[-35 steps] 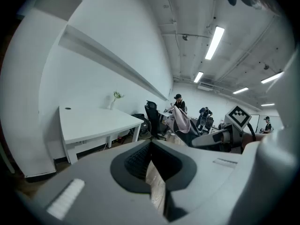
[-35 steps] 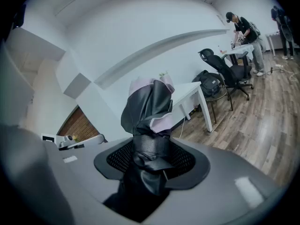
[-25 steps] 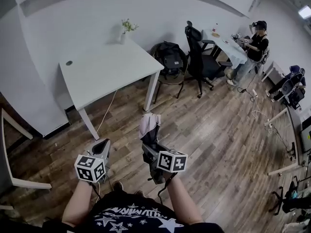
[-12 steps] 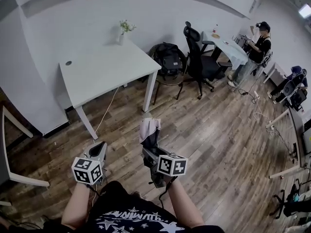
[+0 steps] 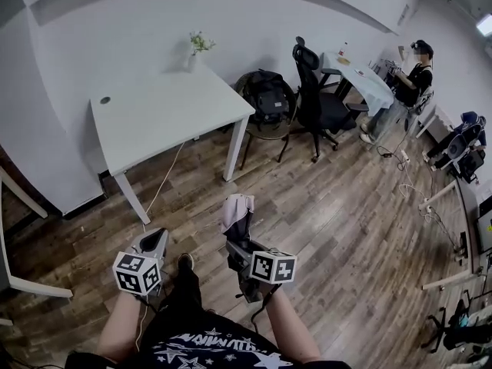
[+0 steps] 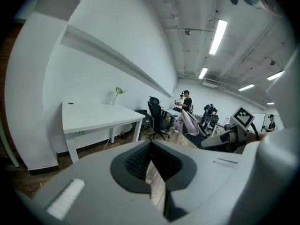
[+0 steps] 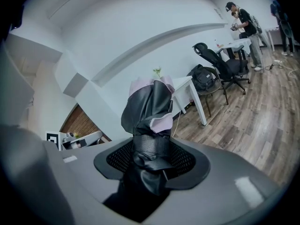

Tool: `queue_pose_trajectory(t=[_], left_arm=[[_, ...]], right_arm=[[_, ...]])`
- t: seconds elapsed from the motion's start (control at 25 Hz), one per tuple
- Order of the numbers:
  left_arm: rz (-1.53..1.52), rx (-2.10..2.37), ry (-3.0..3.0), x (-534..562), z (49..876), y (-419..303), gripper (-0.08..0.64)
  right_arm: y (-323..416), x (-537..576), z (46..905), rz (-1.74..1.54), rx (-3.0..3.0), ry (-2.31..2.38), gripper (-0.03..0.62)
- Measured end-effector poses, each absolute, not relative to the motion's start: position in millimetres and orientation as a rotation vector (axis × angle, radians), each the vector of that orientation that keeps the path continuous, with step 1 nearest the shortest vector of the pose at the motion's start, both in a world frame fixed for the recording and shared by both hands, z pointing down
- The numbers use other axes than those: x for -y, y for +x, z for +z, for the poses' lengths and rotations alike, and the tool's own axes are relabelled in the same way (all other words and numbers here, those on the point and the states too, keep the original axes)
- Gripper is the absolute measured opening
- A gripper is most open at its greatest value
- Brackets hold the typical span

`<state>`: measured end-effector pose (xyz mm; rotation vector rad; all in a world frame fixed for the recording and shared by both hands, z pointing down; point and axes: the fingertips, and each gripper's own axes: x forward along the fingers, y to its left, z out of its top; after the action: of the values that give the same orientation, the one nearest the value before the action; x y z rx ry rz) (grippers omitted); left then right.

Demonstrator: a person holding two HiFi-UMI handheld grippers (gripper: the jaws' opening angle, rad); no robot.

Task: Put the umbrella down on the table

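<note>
A folded umbrella, black with a pale pink canopy, stands up from my right gripper, which is shut on its wrapped lower part. In the right gripper view the umbrella rises between the pads of that gripper. The white table stands ahead and to the left, and both grippers are over the wooden floor, short of it. My left gripper is shut and holds nothing. In the left gripper view that gripper has the table to its left and the umbrella to its right.
A small vase with a plant stands at the table's far corner. Right of the table are a backpack on a chair and a black office chair. A person sits at another table far right. Cables lie on the floor.
Both grippers have dropped slightly lower in the head view, and a shoe now shows between them. The right gripper's hold on the umbrella is the same.
</note>
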<state>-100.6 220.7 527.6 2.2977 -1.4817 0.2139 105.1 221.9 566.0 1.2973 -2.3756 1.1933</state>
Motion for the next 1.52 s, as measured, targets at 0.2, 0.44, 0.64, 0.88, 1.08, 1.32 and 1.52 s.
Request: queue_pose_trajectory(t=[0.2,0.44,0.64,0.88,1.08,1.32,1.52], left_arm=[[0.179,1.474,2.301,-174.0,527.1,-104.8,0.003],[0.211,1.416,2.338,-95.7,535.5,-104.1,0.003],[0.196,1.405,2.335,-29.5,529.1,-113.0,0.003],[0.188,1.372,2.340,29.7,527.9,-127.9,0.003],[0.183,1.347,2.353,73.0,525.0,-141.7,0.003],[0.187,1.315,2.355,105.5,531.0,-154.7,0.003],[0.186,1.310,2.342,121.1,535.2,-160.7,0.003]], right_arm=[[102.5,-176.9,567.7,1.191,2.360,1.308,0.244],[93.7,-102.1,578.7,1.198,2.331,1.332,0.244],[79.7,-42.5,577.8,1.204,2.299,1.341,0.242],[60.1,21.7,569.4,1.199,2.296,1.355,0.244],[45.2,67.9,562.9,1.188,2.290,1.386,0.243],[28.0,101.2,565.0,1.179,2.269,1.400,0.244],[24.2,118.7,566.0,1.154,2.254,1.393,0.244]])
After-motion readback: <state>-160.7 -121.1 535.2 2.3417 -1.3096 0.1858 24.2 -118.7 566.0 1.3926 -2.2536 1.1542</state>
